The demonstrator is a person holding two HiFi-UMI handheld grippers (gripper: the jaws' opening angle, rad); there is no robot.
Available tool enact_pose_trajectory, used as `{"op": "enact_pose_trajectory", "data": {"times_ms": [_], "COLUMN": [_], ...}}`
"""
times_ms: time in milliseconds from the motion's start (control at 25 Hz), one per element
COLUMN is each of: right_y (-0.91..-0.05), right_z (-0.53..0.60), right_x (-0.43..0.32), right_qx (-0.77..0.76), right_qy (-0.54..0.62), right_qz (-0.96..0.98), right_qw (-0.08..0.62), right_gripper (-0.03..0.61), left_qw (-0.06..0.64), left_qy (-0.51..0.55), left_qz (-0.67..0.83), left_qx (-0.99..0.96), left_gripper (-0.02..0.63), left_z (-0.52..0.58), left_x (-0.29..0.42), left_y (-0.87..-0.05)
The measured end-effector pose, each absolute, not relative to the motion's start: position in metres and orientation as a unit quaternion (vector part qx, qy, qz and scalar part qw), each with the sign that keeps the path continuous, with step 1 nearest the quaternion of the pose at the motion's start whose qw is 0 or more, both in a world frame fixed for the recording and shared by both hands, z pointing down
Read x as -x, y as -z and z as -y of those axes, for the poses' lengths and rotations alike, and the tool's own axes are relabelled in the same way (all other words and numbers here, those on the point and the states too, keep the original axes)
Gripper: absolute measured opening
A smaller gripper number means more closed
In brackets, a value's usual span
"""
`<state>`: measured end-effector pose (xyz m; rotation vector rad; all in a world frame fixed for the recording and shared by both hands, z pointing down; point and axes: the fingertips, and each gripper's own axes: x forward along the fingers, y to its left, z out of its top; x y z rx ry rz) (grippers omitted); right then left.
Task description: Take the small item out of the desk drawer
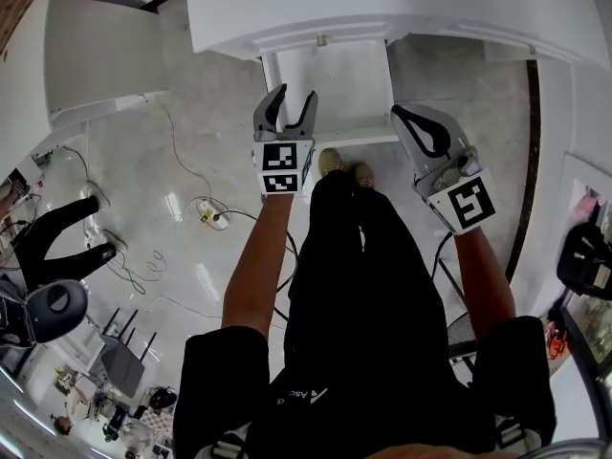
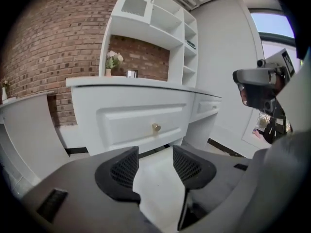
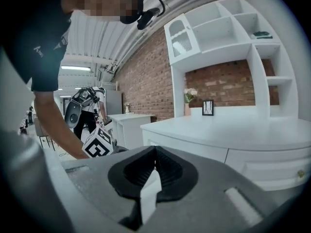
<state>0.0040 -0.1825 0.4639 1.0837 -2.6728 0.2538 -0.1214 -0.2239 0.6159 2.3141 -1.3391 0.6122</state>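
Note:
The white desk stands in front of me. Its drawer is shut, with a small brass knob on its front, seen from above as a knob in the head view. No small item shows anywhere. My left gripper hangs just short of the desk front, below the knob. It is open, and nothing lies between the ribbed pads of the left gripper. My right gripper is held to the right near the desk, and in its own view the right gripper has its jaws shut and empty.
A white panel sits under the desk between my grippers. A hutch with shelves, a flower vase and a picture frame stand on the desk. Cables cross the floor at left, near a low white cabinet and black equipment.

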Motion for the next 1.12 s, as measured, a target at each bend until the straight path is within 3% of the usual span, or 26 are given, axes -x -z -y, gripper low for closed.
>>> {"op": "enact_pose_trajectory", "data": {"times_ms": [440, 1120], "right_y": [-0.546, -0.608], "right_z": [0.234, 0.263], "right_x": [0.017, -0.032], "right_qx": [-0.381, -0.387], "right_qy": [-0.114, -0.144], "right_qz": [0.907, 0.900], "right_qw": [0.140, 0.138], "right_gripper": [0.002, 0.002], "left_qw": [0.209, 0.225], "left_qy": [-0.294, -0.352], "left_qz": [0.441, 0.468], "left_qx": [-0.822, -0.779], "left_gripper": [0.227, 0.256], "left_z": [0.294, 0.361], "left_x": [0.124, 0.105], "left_y": [-0.756, -0.903]}}
